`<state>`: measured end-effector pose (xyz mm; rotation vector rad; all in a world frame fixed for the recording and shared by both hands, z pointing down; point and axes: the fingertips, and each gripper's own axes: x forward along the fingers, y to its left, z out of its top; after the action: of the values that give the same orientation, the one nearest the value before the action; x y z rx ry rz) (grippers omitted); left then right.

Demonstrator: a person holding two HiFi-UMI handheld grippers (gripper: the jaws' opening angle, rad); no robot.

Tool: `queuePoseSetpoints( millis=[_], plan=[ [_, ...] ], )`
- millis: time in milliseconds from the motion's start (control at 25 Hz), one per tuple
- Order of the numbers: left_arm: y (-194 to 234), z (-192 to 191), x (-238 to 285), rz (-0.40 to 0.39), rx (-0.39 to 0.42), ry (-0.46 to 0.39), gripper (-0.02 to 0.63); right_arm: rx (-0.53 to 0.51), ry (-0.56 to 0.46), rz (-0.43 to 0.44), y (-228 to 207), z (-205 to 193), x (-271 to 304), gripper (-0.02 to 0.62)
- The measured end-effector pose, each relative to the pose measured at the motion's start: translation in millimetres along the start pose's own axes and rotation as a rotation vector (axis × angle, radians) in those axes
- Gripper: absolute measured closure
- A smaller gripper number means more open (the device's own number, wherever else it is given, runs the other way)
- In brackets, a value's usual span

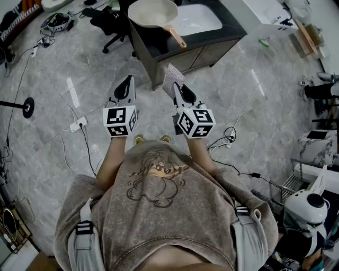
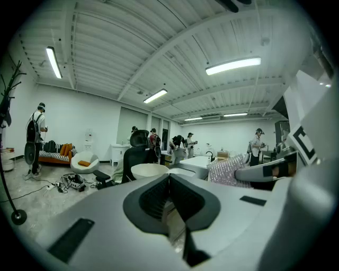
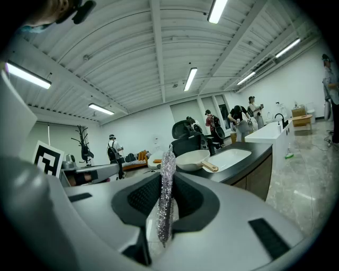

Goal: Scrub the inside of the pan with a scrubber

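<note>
**Scrubber gripped, pan well ahead on the counter and not yet reached**

Nearest to the person, the right gripper (image 1: 178, 90) was seen closed on a thin, silvery, glittering mesh scrubber (image 3: 167, 193), which was held edge-on and upright between the jaws. The left gripper (image 2: 169, 178) was held beside it with its jaws together on nothing. Both were pointed almost level across bare floor. Further on, the cream-coloured round pan (image 1: 152, 13) was found resting on the dark-topped counter (image 1: 217, 38), just beside a white sink (image 1: 198, 18) and well apart from both grippers. Its light wooden handle (image 1: 178, 37) was directed back and rightward, so its long axis ran toward the right gripper. That gripper was judged the nearer one, with the pan ahead and slightly leftward of it.
</note>
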<state>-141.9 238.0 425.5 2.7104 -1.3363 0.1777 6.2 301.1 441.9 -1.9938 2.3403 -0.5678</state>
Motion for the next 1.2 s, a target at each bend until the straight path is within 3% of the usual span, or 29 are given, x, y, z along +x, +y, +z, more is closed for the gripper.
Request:
queuePoseSetpoints(
  millis=[440,960,1200],
  plan=[
    [-14.4,0.6,5.7,-0.01,0.002,0.023,0.589,-0.009,-0.011,0.014,-8.7,4.2,-4.2,0.514],
    [-41.6,-14.0,19.2,0.041,-0.017,0.023,0.589,-0.018,0.03,0.084,-41.5,-12.4,-23.5,0.514],
    [-33.0,-13.8,27.8,0.081,-0.032,0.012,0.589,-0.029,0.046,0.119,-46.2,-12.6,-13.9,0.514]
  ],
)
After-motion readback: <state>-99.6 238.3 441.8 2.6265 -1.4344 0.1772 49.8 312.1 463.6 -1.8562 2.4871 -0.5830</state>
